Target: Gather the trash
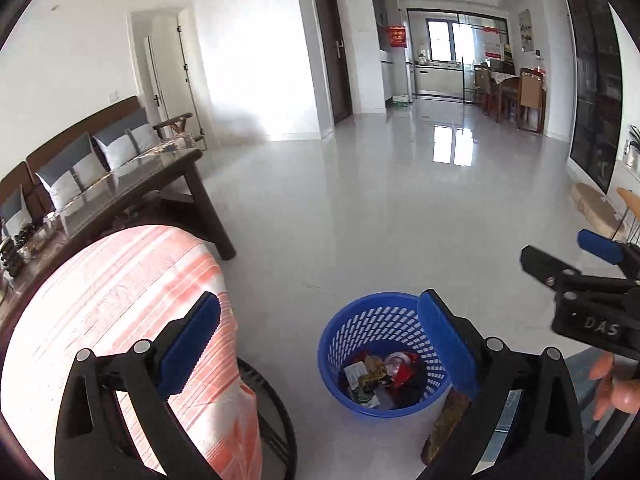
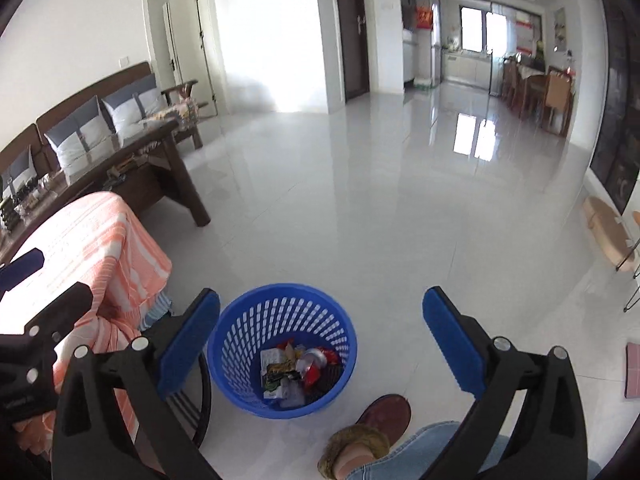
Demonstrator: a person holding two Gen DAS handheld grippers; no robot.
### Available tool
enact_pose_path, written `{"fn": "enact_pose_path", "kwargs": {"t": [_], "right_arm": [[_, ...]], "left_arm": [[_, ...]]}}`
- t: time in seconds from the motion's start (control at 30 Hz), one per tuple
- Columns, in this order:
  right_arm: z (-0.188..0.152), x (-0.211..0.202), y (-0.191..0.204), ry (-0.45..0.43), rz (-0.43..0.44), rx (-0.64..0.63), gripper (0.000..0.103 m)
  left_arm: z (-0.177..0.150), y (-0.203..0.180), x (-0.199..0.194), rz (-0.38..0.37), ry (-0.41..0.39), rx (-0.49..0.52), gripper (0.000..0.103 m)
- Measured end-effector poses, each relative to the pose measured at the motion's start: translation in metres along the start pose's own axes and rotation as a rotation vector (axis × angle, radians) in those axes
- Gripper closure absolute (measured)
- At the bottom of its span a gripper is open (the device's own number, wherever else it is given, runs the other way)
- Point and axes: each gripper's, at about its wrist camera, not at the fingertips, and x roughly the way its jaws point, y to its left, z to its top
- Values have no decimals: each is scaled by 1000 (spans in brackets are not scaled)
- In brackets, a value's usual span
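Trash [image 2: 298,372] heaped in basket [image 2: 240,344] on floor [image 2: 360,220] by slipper [image 2: 386,414], left gripper [image 1: 320,344] and right gripper [image 2: 322,338] above with fingers apart and empty; risk: basket tipped by foot, or stray litter missed outside view.

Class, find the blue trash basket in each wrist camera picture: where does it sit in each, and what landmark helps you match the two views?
Left wrist: blue trash basket sits bottom centre-right, beside the right finger.
Right wrist: the basket sits bottom centre-left, beside the left finger.
Shared landmark: the orange striped cloth, left of the basket in both.
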Motion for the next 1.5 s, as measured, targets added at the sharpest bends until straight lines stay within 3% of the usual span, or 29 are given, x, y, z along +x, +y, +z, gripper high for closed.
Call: {"fn": "enact_pose_path", "kwargs": {"t": [0.07,0.2,0.33,0.57,0.9,1.5], "right_arm": [[-2,-4,-3,7,3,24,5],[-9,9,-3,92,-7,-2,5],[-19,6,3,151,60,8,5],[-38,8,17,248,50,-45,5],[-40,16,12,295,41,-36,5],[-44,17,12,312,25,-46,5]], "left_arm": [[1,1,-1,-56,23,-19,5],[-3,11,-2,-52,74,-69,5],[-6,16,6,-105,144,-63,5],[-19,14,24,-134,225,-46,5],[-24,10,34,-97,258,-42,5],[-25,12,38,-116,277,-46,5]]}}
